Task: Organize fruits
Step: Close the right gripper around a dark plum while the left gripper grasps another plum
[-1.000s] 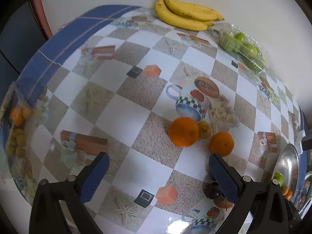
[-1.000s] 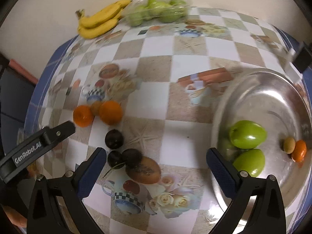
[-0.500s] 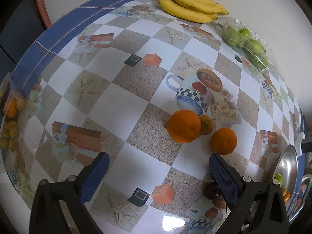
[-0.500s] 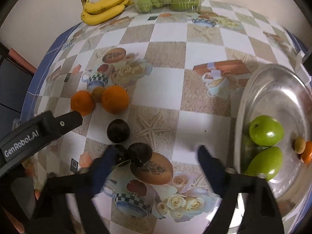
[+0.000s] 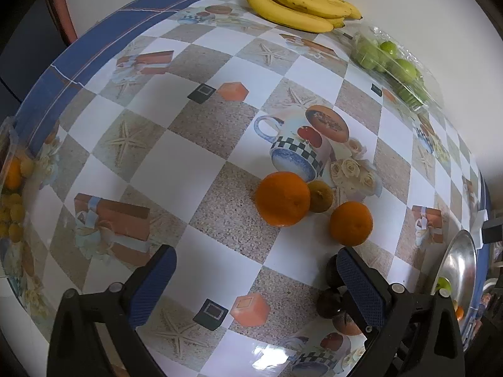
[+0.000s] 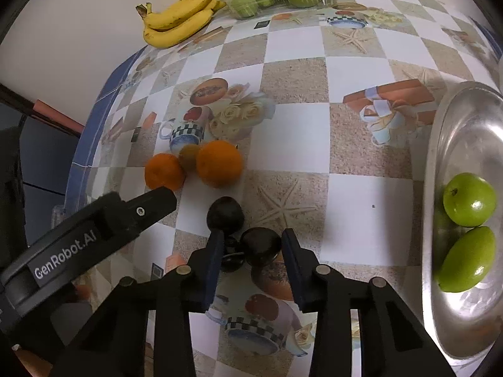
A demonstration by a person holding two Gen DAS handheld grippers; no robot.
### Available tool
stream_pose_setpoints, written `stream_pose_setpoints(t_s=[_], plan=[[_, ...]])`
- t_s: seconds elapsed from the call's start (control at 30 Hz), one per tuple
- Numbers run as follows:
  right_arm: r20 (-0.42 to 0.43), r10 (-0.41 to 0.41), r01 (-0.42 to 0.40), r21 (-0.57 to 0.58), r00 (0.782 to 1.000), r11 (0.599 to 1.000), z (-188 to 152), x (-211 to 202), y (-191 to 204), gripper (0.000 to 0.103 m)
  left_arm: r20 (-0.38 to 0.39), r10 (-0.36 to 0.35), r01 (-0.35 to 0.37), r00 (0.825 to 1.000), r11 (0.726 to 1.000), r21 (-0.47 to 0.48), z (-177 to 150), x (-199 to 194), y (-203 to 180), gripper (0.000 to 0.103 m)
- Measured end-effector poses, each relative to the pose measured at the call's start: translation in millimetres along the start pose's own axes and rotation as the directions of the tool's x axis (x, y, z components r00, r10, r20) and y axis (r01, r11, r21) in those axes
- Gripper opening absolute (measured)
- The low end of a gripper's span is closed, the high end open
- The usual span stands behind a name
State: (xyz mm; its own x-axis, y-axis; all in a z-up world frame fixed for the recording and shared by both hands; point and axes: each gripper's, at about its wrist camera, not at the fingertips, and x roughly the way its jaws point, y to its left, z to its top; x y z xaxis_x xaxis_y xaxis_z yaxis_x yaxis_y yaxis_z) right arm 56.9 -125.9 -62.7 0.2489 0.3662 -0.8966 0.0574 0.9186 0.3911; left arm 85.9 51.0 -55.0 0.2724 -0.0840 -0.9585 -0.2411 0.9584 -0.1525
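Observation:
In the right wrist view my right gripper (image 6: 253, 249) points down at the table. Its jaws are closing, with two dark plums (image 6: 261, 245) side by side between them and a pad touching each side. A third plum (image 6: 224, 212) lies just beyond the left finger. Two oranges (image 6: 218, 163) with a small brownish fruit (image 6: 188, 155) between them sit farther back. My left gripper (image 5: 256, 282) hangs open above bare tablecloth, near the oranges (image 5: 281, 199). Its right finger partly hides the plums (image 5: 328, 303).
A metal bowl (image 6: 440, 157) at the right holds two green fruits (image 6: 470, 199). Bananas (image 5: 298, 3) and a clear box of green fruit (image 5: 389, 62) lie along the far wall. A bag of small orange and yellow fruit (image 5: 12, 188) sits at the table's left edge.
The right gripper's jaws have come in from wide open to either side of the two plums. The left gripper stays open and has hardly moved.

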Motion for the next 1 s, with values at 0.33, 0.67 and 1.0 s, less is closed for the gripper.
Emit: stream_pose_setpoints(t_s=[0.33, 0.67, 1.0], plan=[[-0.01, 0.012, -0.012, 0.038, 1.0, 0.999, 0.1, -0.6, -9.8, 0.025, -0.023, -0.021, 0.021, 1.0, 1.0, -0.005, -1.1, 2.9, -4.1, 0.103], [-0.016, 0.026, -0.026, 0.049, 1.0, 0.998, 0.8, -0.5, -11.9, 0.026, -0.032, -0.02, 0.02, 0.999, 1.0, 0.006, -2.1, 4.1, -8.0, 0.103], [0.019, 0.005, -0.006, 0.074, 1.0, 0.997, -0.5, -24.7, -24.9, 0.026, -0.073, -0.101, 0.102, 0.992, 0.995, 0.004, -7.3, 6.2, -16.0, 0.101]])
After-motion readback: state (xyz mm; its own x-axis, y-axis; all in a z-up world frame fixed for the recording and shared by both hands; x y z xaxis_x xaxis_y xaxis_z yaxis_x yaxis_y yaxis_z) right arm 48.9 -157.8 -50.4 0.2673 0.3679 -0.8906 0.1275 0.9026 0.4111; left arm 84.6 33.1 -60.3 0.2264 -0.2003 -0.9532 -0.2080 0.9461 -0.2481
